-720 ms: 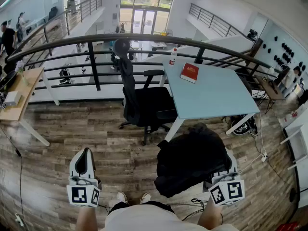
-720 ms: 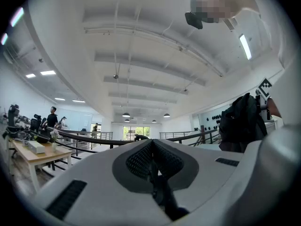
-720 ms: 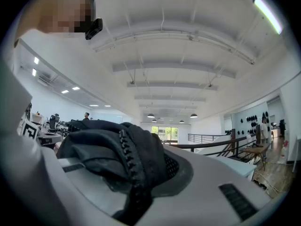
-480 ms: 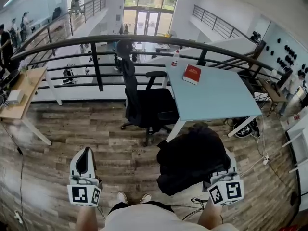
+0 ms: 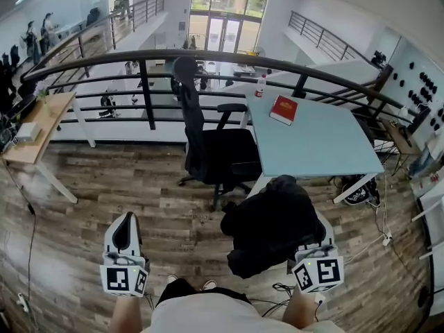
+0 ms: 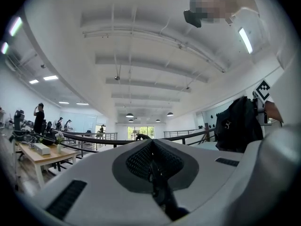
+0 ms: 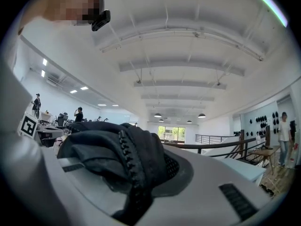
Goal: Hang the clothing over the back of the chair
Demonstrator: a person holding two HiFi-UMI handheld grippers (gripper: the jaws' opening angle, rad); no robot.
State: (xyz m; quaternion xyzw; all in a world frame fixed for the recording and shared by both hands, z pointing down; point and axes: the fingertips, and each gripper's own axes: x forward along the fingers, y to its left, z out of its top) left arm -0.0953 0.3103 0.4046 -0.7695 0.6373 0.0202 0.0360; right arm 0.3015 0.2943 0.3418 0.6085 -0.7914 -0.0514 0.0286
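A wood-plank floor [image 5: 139, 186] spreads beneath the person, edged at the far side by a curved black metal railing [image 5: 229, 55]. A pale blue rectangular table [image 5: 312, 144] stands against that railing. Just beside its left edge is a black wheeled office chair [image 5: 215, 151], its tall back bare and turned towards the railing. The black zippered clothing [image 5: 270, 224] hangs bunched in the air near the table's front corner, well apart from the chair. The right gripper [image 7: 141, 182] has its jaws pinched on a fold of it along the zip. The left gripper [image 6: 153, 166] is held level with its jaws pressed together on nothing. A red book [image 5: 283, 109] lies on the table, with a small clear bottle [image 5: 261, 85] at its far corner.
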